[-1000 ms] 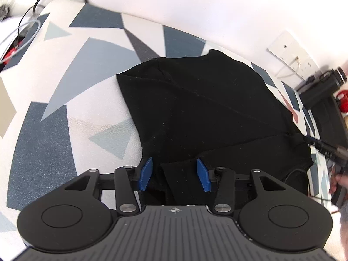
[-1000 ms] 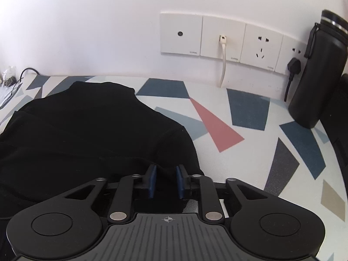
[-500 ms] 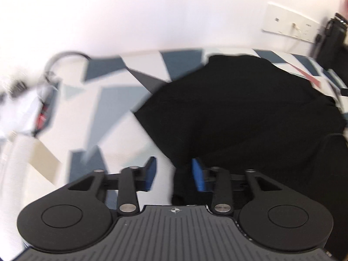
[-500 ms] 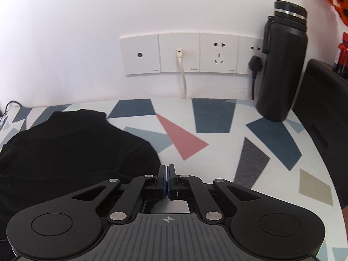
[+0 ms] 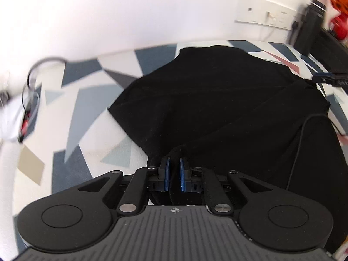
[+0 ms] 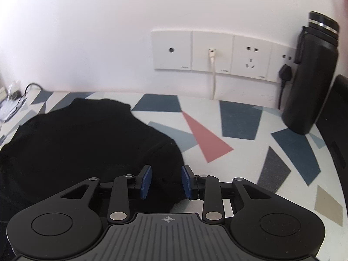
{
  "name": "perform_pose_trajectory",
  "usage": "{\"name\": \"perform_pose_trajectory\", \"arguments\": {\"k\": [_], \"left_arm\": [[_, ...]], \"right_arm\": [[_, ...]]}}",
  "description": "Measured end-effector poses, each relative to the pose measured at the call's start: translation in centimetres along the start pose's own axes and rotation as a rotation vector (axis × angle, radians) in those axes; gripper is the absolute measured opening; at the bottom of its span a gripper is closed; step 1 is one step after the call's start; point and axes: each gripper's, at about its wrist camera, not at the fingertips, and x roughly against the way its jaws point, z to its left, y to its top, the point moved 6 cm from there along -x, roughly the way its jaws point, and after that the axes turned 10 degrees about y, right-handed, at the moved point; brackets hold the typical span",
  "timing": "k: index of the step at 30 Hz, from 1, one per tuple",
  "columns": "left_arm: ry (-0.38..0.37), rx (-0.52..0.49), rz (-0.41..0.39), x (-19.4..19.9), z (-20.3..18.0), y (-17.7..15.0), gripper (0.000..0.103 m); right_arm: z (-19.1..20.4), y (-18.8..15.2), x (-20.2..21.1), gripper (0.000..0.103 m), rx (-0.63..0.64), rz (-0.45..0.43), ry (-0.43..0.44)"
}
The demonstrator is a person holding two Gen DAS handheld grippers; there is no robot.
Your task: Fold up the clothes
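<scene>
Tabletop (image 6: 239, 117) view steadier; left gripper (image 5: 173, 170) closing, right gripper (image 6: 166, 180) opening.

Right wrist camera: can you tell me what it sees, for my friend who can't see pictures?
The right gripper hovers with its jaws opening over the edge of a black garment that lies on a table patterned with blue, grey and pink shapes. On the white wall behind are sockets, and a black bottle stands at the right.

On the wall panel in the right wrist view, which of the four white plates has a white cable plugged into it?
The second plate from the left: a white cable hangs from it. The leftmost has only a round hole, the third is unused, the fourth holds a black plug.
</scene>
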Motion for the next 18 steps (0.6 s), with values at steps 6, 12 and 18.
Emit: {"name": "perform_pose_trajectory", "arguments": {"k": [6,12,18], "left_arm": [[0.041,-0.047,-0.072,1.5,-0.6,1.0,0.003],[0.042,0.017,-0.117,2.9,0.6,2.4,0.002],[0.008,0.012,-0.113,1.8,1.5,3.6,0.003]], "right_arm": [[0.2,-0.4,-1.1,0.002,0.019,0.046,-0.006],[-1.1,0.3,0.4,0.001,-0.057,-0.06,-0.045],[-1.2,0.5,0.4,0.001,-0.07,-0.08,-0.064]]}}
